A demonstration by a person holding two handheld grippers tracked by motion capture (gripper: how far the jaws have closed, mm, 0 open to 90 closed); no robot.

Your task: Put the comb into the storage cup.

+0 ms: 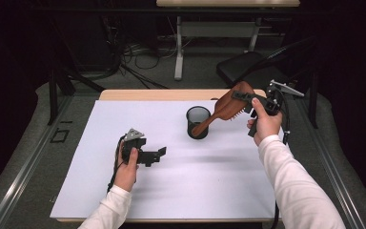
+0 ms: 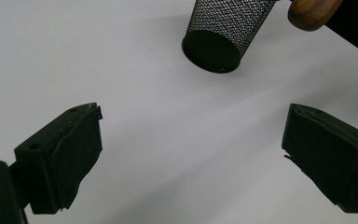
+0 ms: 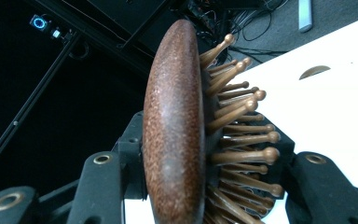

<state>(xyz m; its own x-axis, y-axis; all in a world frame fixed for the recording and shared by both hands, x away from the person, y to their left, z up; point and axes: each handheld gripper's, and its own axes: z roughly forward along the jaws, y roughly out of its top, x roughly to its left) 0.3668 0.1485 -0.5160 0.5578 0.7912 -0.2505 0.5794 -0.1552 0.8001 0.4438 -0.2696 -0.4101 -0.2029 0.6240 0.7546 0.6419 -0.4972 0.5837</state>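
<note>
Wooden hairbrush (image 1: 225, 110) sits clamped by its head in the right gripper (image 1: 246, 102), tilted so its handle dips into the black mesh cup (image 1: 198, 121), ready for standing there, while the left gripper (image 1: 158, 153) waits near the cup, jaws apart, empty.

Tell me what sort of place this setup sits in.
Probably a lab or recording studio rather than a home: a white board laid over a wooden table, dark curtained surroundings, loose black cables on the grey carpet, and another height-adjustable desk behind.
</note>
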